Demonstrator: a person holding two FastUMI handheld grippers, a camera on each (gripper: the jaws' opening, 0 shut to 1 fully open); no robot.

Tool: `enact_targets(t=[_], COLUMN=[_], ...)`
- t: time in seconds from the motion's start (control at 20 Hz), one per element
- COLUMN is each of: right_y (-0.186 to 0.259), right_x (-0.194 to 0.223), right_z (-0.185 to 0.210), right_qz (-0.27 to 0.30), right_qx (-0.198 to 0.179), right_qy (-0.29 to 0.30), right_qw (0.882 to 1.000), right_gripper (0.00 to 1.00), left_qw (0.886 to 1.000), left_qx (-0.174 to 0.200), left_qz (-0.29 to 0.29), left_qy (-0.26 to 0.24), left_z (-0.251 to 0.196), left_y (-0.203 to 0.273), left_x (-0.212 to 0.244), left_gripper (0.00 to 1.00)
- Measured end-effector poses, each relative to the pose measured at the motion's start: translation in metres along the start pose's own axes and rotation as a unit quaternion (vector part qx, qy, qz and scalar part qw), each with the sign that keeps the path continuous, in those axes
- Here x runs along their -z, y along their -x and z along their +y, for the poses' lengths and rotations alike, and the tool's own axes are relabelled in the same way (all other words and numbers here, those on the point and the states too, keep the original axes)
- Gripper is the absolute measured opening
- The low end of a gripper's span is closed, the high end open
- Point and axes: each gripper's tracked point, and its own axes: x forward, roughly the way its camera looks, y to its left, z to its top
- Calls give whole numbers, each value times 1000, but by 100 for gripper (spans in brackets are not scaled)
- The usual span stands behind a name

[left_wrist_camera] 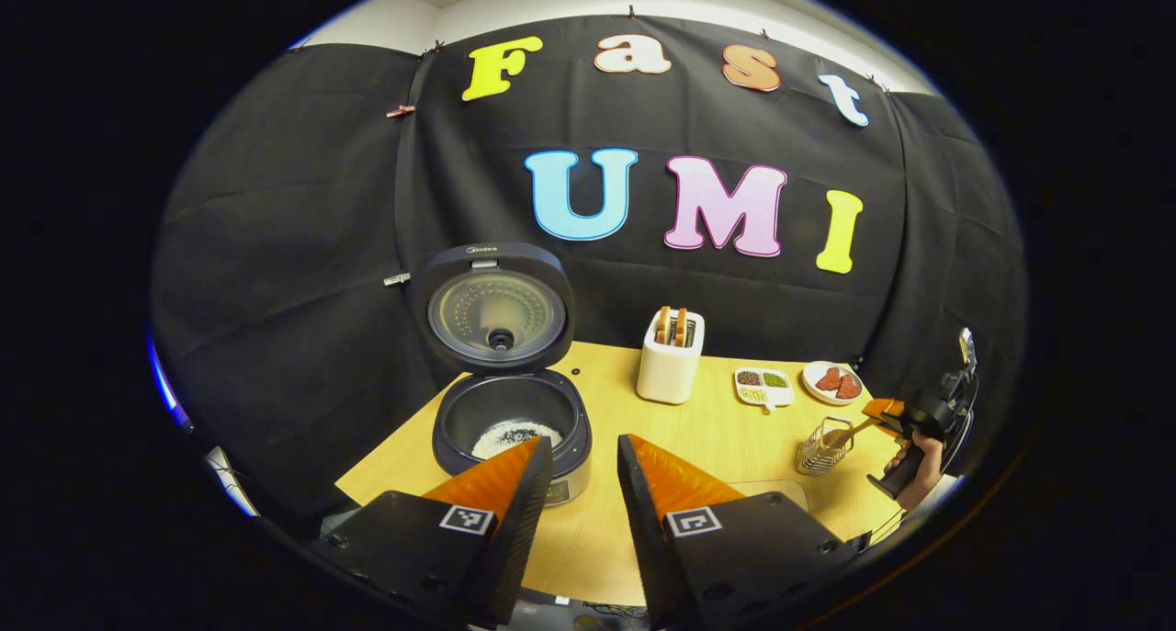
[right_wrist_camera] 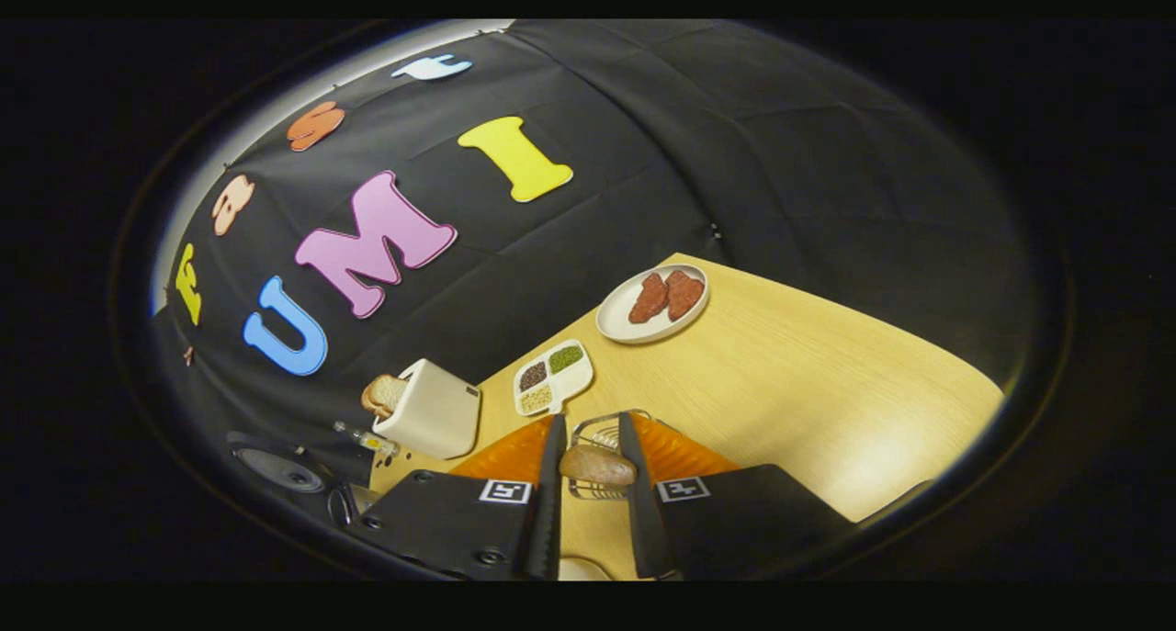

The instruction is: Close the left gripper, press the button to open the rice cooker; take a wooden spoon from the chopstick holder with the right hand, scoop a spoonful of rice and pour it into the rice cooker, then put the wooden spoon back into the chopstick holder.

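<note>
Looking along your left gripper [left_wrist_camera: 585,456], the fingers sit apart with nothing between them, hovering above the near edge of the tabletop [left_wrist_camera: 717,429]. Just past the left finger the rice cooker [left_wrist_camera: 511,429] stands with its lid swung up, and you can see a patch of white rice [left_wrist_camera: 513,436] at the bottom of the pot. Over on the far right your right gripper [left_wrist_camera: 887,415] has the wooden spoon [left_wrist_camera: 850,432], which angles down into the wire chopstick holder [left_wrist_camera: 822,447]. From the right gripper view, your right gripper [right_wrist_camera: 593,461] has its fingers pinched on the rounded end of the wooden spoon [right_wrist_camera: 597,466], right over the chopstick holder [right_wrist_camera: 597,429]. Farther back there's a toaster [left_wrist_camera: 671,366] with bread in it, a small divided dish [left_wrist_camera: 763,388] and a plate [left_wrist_camera: 831,383] with reddish pieces.
</note>
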Motion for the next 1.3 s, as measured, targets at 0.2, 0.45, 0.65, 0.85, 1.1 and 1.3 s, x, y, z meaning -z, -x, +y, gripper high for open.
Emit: enact_targets(t=[0.2, 0.45, 0.65, 0.85, 1.1, 1.3], right_y=[-21, -44, -50, -48, -37, -19], right_x=[-15, -7, 6, 8, -2, -22], right_z=[3, -4, -12, -10, -2, 20], right_qz=[-14, -7, 3, 18, 23, 8], right_qx=[7, 28, 35, 35, 19, -6], right_qy=[10, 38, 64, 57, 62, 74], right_qw=[1000, 999, 997, 998, 998, 997], right_gripper=[35, 35, 30, 17, 14, 14], left_qw=[1000, 1000, 1000, 1000, 999, 999], left_qx=[3, 1, -1, 2, 6, 10], left_qz=[4, 15, 23, 28, 24, 15], left_qy=[-1, -1, 4, 7, 25, 40], left_z=[-1, 4, 8, 7, 5, 5], left_y=[-3, -8, -15, -19, -22, -23], left_x=[2, 10, 15, 19, 19, 17], left_gripper=[54, 54, 54, 54, 54, 54])
